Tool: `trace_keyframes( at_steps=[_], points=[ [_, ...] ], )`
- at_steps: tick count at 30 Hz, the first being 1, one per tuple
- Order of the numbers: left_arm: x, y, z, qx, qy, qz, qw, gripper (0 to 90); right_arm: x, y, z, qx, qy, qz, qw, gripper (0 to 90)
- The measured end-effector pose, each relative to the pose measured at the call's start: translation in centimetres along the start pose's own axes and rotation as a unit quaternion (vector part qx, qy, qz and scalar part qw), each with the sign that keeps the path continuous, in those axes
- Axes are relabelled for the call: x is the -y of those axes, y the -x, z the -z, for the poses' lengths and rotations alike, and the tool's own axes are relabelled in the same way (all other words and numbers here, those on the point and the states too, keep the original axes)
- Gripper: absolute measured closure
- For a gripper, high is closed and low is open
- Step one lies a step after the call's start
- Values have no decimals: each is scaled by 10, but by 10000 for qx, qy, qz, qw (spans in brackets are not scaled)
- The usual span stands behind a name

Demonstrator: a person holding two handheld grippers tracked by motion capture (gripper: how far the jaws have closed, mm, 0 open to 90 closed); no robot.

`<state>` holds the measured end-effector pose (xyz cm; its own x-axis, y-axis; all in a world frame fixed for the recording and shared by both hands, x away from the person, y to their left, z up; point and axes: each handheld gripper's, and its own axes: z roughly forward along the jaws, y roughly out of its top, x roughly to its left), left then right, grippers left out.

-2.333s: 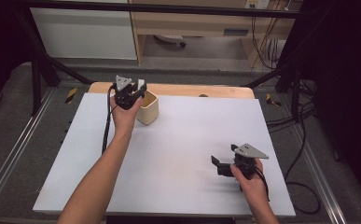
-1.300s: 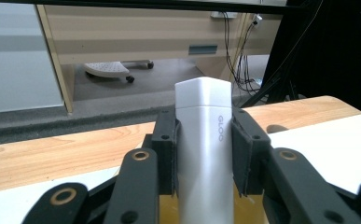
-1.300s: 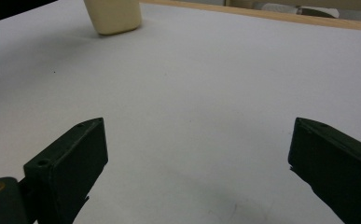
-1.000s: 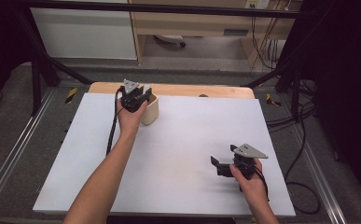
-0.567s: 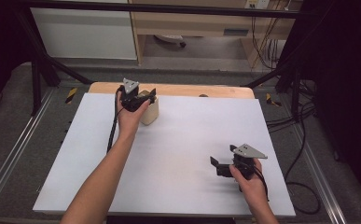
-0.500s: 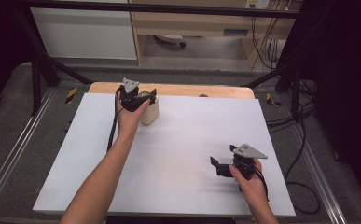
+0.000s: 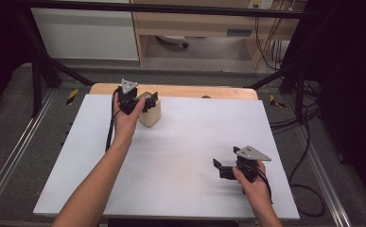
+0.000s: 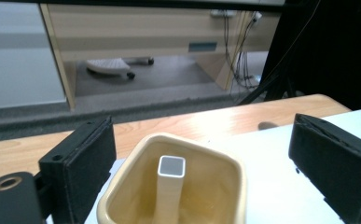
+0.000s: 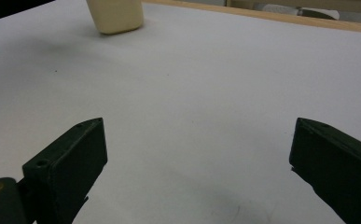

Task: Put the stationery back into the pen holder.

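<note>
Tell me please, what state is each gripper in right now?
Left gripper: open, jaws either side of the cream cup.
Right gripper: open, holding nothing.

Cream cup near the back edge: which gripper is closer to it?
Left. The left gripper is at the cream cup, jaws open on either side of its rim. The right gripper sits far off, near the table's front right, jaws open over bare white surface.

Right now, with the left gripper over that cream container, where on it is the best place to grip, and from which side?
Probably by the walls, from above. The cream container stands upright and open-topped, with a square post rising in its middle. The left gripper is open, a jaw outside each opposite wall, so lowering and closing across the body looks workable. Pinching one rim wall is an alternative.
</note>
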<state>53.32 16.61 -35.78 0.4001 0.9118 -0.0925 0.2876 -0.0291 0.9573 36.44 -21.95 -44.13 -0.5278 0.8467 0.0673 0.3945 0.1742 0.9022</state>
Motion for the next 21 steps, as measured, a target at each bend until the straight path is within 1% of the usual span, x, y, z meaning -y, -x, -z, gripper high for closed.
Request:
trace_keyframes(
  at_steps=[4, 6, 8, 12, 13, 15, 21],
  points=[
    [1, -1, 13, 56, -23, 13, 10000, 79, 0, 0, 1, 7, 7, -2, 10000, 40],
    [2, -2, 20, 71, 4, 7, 10000, 78, -1, -1, 1, 0, 19, 13, 10000, 36],
    [3, -3, 26, 58, 43, -80, 9999, 69, -1, -1, 1, 5, 25, 5, 10000, 29],
    [4, -2, 39, 43, -94, -147, 9998, 40, -1, -1, 1, 16, 21, -7, 10000, 25],
    [5, -3, 42, 64, -69, -201, 9998, 40, -1, -1, 1, 12, 20, -2, 10000, 25],
    [7, -3, 49, 153, -35, -170, 9997, 40, -1, -1, 1, 9, 15, 2, 10000, 25],
    [9, -9, 66, 177, 64, -31, 9998, 39, -2, -1, 1, -4, 31, 6, 10000, 23]
  ],
)
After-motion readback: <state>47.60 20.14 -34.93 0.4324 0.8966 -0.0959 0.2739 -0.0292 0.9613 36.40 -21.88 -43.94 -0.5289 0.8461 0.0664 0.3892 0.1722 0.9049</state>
